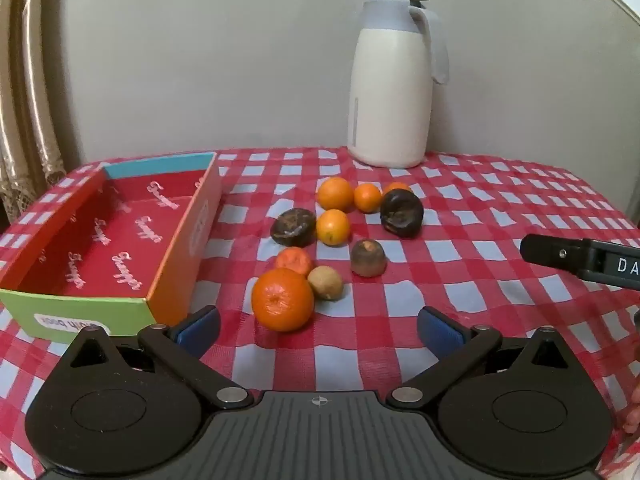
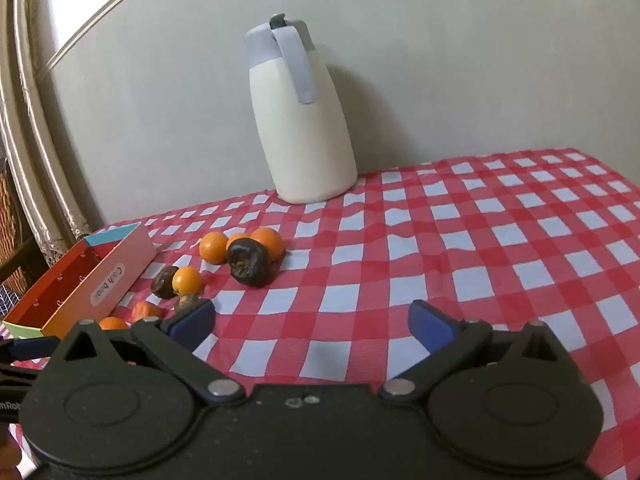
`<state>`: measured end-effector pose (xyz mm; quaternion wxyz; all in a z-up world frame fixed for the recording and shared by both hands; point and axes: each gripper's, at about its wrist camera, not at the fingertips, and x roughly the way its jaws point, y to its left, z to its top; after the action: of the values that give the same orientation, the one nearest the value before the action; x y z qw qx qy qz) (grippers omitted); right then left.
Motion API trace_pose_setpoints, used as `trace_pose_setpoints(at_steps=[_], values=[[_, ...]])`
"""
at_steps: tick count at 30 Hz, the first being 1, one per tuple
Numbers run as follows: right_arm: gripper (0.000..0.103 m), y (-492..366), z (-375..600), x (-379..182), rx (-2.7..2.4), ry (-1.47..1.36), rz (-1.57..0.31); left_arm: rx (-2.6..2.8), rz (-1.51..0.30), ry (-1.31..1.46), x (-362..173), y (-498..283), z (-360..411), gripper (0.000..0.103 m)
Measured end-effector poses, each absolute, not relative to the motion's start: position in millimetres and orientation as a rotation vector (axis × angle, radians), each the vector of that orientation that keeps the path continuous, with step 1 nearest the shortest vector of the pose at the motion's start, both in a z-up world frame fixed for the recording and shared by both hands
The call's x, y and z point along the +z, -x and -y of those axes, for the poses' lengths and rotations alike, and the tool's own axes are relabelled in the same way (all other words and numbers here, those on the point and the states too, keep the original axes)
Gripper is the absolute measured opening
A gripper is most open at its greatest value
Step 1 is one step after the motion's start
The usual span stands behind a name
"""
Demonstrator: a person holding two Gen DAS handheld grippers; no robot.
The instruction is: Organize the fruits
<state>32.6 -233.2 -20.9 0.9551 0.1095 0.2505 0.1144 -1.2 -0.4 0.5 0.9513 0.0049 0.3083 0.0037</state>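
Observation:
Several fruits lie loose on the red-and-white checked tablecloth (image 1: 460, 280): a large orange (image 1: 282, 299) nearest me, a tan kiwi (image 1: 325, 283), smaller oranges (image 1: 335, 193), two dark shrivelled fruits (image 1: 401, 208) and a brownish one (image 1: 368, 258). An empty red-lined cardboard box (image 1: 108, 240) stands left of them. My left gripper (image 1: 318, 330) is open just short of the large orange, nothing between its blue pads. My right gripper (image 2: 312, 324) is open over bare cloth, right of the fruits (image 2: 248, 262); one finger of it shows in the left wrist view (image 1: 560, 256).
A tall white jug (image 1: 394, 88) with a grey lid and handle stands at the back against the wall. A curtain (image 1: 24, 120) hangs at the far left. The checked cloth runs on to the right (image 2: 520, 240) of the fruits.

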Motion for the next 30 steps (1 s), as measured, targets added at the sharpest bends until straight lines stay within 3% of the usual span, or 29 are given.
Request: trace_pose_setpoints(at_steps=[30], values=[[0.103,-30,205,-39,0.159,-0.044,-0.522,0.075,-0.637,0.028,-9,-10,-10,0.103]])
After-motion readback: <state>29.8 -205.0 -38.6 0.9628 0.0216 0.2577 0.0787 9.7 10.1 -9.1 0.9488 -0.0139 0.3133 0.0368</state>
